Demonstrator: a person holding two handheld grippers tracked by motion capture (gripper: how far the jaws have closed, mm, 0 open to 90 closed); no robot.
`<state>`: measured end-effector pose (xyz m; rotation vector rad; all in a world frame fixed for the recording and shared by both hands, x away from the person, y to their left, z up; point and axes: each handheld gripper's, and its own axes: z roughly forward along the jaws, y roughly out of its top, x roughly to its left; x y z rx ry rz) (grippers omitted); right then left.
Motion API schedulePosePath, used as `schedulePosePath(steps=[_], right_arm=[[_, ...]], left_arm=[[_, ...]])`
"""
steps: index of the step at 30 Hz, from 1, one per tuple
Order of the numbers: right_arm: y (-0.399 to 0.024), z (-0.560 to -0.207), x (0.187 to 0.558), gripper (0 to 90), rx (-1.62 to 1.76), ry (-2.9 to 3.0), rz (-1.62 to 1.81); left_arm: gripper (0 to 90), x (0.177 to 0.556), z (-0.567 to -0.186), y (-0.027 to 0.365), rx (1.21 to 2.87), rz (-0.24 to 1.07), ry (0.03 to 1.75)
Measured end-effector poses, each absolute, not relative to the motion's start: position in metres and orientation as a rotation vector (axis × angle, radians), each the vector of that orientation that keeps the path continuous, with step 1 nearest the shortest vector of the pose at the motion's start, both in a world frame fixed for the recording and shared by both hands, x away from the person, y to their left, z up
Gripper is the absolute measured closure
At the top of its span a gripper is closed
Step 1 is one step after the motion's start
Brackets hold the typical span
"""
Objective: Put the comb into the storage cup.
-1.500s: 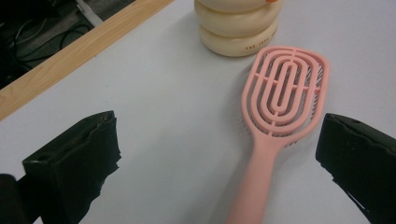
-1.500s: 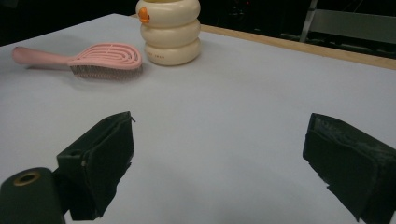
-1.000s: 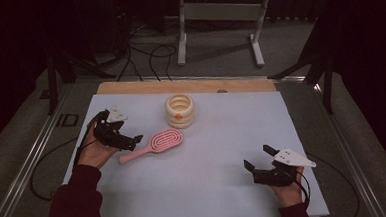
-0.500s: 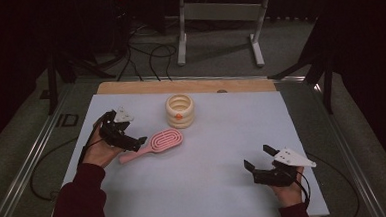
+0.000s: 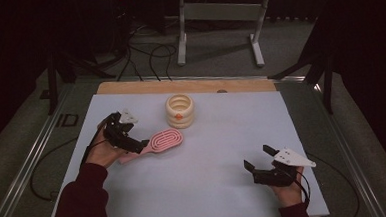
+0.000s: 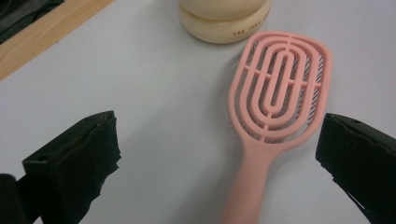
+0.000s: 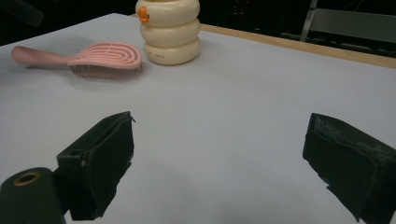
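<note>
Left gripper point(image 6: 219, 154) jaws spread wide, astride the handle of a pink brush point(image 6: 275, 107), nothing clamped between them. Seen in the left gripper view running from handle at 6 o'clock to slotted oval head at 12, flat on the white mat point(image 6: 154, 79). Whether either pad touches the handle, impossible to tell. Just past the head at 12 o'clock, almost touching it, a cream ringed pot point(image 6: 224, 21).

From the high view, left gripper point(image 5: 132, 141) poised over the handle end of the brush point(image 5: 163, 140), with the pot point(image 5: 179, 110) at the gripper's 2 o'clock. Wooden strip point(image 5: 130, 88) along the mat's far edge.

Right gripper point(image 7: 219, 172) jaws likewise wide apart, holding nothing, bare mat point(image 7: 243, 93) between them. In the right gripper view, brush point(image 7: 107, 57) off at 11 o'clock, bristles down, and pot point(image 7: 169, 31) beside it near 12. From above, right gripper point(image 5: 258, 161) low at the mat's near right, well apart from the brush.
</note>
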<state>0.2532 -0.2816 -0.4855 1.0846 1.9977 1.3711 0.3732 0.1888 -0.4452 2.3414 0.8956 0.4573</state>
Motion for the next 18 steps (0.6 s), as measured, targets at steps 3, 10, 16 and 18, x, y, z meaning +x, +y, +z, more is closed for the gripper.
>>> schedulePosePath(steps=[3,10,16,18], right_arm=[[-0.281,-0.486,0.253,8.8,1.083,2.000,1.370],[-0.281,-0.486,0.253,8.8,1.081,2.003,1.369],[-0.281,-0.486,0.254,8.8,1.081,2.007,1.367],[-0.281,-0.486,0.254,8.8,1.082,2.007,1.368]], left_arm=[[0.0,0.375,-0.449,0.187,2.370,0.444,0.894],[0.0,0.377,-0.456,0.183,2.416,0.403,0.898],[0.1,0.379,-0.463,0.179,2.482,0.334,0.904],[0.1,0.380,-0.465,0.178,2.493,0.324,0.903]])
